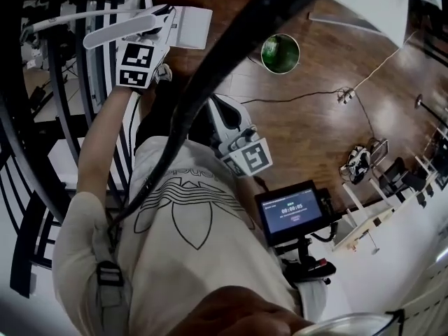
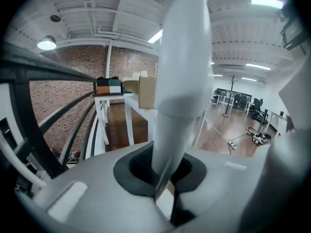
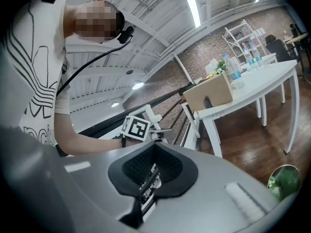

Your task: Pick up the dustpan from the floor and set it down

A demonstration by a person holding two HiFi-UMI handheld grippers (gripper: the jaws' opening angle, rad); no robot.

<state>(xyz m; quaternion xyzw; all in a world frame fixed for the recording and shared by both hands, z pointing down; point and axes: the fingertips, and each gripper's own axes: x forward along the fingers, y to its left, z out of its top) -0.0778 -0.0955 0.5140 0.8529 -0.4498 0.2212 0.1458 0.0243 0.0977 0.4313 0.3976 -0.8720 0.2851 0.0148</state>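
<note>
The dustpan's thick white handle (image 1: 119,32) is up off the floor at the top left of the head view. My left gripper (image 1: 162,21) is shut on it. In the left gripper view the handle (image 2: 182,67) rises as a white column straight out from between the jaws of the left gripper (image 2: 167,178). A flat white piece (image 1: 192,26) beside the handle may be the pan; I cannot tell. My right gripper (image 1: 229,145) is held close to the person's chest. In its own view the right gripper (image 3: 148,178) has its dark pads together with nothing between them.
Black railing bars (image 1: 42,117) curve along the left. A green bin (image 1: 280,53) stands on the wooden floor, with a cable (image 1: 301,100) and a shoe (image 1: 358,161) beyond it. A white table (image 3: 243,86) bears a cardboard box (image 3: 210,93). A small screen (image 1: 292,212) sits at the person's waist.
</note>
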